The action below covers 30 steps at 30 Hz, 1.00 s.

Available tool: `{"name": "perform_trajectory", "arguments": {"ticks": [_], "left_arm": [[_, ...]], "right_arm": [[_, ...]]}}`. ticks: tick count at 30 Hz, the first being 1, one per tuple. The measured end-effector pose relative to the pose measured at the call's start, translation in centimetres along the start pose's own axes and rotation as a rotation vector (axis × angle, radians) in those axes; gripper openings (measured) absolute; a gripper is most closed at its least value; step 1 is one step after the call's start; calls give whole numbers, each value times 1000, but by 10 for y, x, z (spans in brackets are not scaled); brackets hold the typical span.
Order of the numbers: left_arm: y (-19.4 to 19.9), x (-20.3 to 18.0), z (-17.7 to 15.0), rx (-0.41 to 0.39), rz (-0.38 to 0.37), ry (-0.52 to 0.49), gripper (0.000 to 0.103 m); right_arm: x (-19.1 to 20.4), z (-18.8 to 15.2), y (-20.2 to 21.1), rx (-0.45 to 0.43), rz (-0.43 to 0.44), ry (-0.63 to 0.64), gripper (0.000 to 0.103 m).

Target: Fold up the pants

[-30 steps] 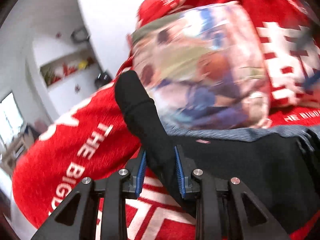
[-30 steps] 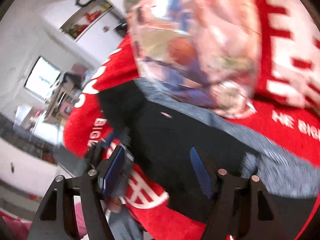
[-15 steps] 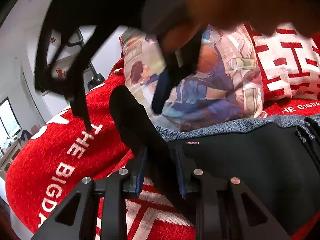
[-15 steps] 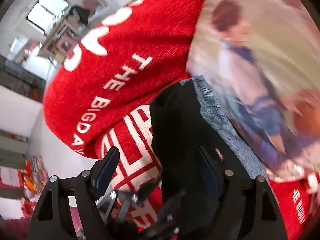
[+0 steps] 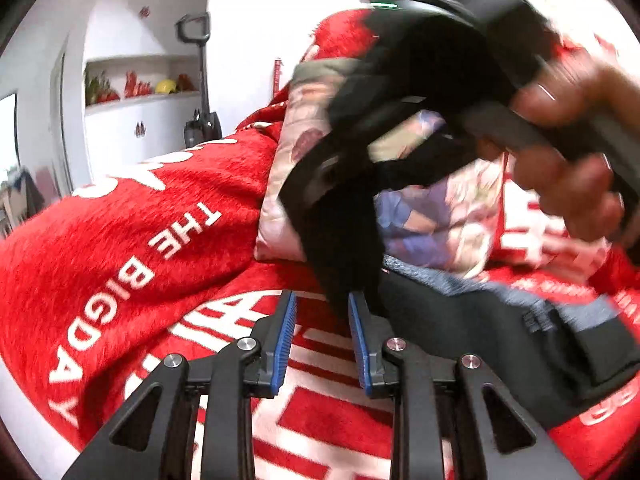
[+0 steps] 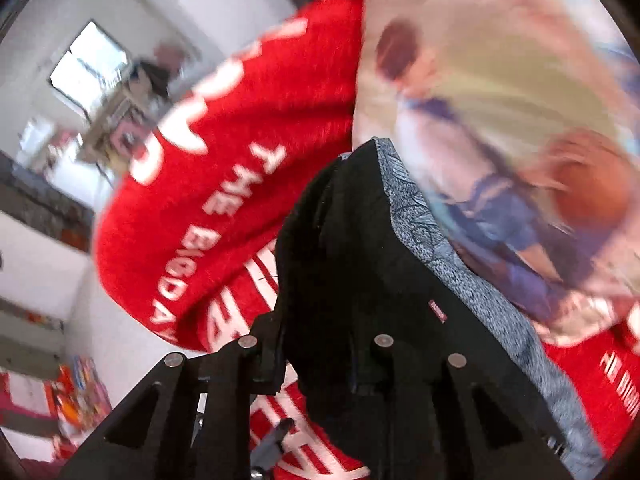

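Observation:
The black pants (image 5: 480, 332) with a grey speckled waistband (image 6: 460, 268) lie on a red blanket (image 5: 120, 248). My left gripper (image 5: 322, 312) is open, its blue pads apart, with the black fabric hanging just past its right fingertip. My right gripper (image 6: 316, 344) is shut on a fold of the pants and holds it lifted. In the left wrist view the right gripper (image 5: 328, 184) shows above, held in a hand (image 5: 572, 184), with the black cloth hanging from it.
A picture-printed pillow (image 5: 440, 216) lies behind the pants, also in the right wrist view (image 6: 500, 120). The red blanket has white lettering. A white wall with a shelf niche (image 5: 140, 84) stands at the back left.
My left gripper has opened and let go of the pants fold. My right gripper has closed on that fold and lifted it.

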State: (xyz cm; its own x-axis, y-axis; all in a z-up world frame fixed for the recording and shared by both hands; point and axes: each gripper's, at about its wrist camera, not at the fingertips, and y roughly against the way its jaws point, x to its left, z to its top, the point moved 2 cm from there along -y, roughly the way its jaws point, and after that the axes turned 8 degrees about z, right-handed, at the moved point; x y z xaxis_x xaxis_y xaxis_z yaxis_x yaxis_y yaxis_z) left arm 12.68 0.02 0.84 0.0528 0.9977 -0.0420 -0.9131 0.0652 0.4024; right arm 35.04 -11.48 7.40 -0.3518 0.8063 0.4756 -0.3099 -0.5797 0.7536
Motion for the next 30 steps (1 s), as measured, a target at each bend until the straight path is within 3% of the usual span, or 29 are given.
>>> {"name": "perform_trajectory", "arguments": {"ticks": [6, 12, 16, 18, 19, 21, 24, 30], "left_arm": [[9, -3, 17, 98, -57, 81, 29], [1, -80, 24, 209, -175, -49, 29], [-1, -133, 15, 282, -217, -119, 30], [-1, -157, 7, 312, -228, -153, 30], [-2, -170, 1, 329, -237, -175, 30], [-2, -189, -9, 357, -244, -214, 30], [0, -212, -28, 386, -238, -277, 46], [3, -218, -29, 384, -184, -329, 50]], "right_arm": [[-24, -52, 102, -247, 96, -97, 24], [-69, -130, 189, -434, 89, -202, 24], [-114, -203, 227, -551, 101, -329, 24], [-125, -219, 232, -567, 95, -354, 24], [-153, -256, 237, -590, 86, -430, 24], [-186, -290, 230, -605, 102, -552, 24], [-230, -330, 210, -605, 158, -723, 24], [-250, -336, 192, -629, 246, -775, 30]]}}
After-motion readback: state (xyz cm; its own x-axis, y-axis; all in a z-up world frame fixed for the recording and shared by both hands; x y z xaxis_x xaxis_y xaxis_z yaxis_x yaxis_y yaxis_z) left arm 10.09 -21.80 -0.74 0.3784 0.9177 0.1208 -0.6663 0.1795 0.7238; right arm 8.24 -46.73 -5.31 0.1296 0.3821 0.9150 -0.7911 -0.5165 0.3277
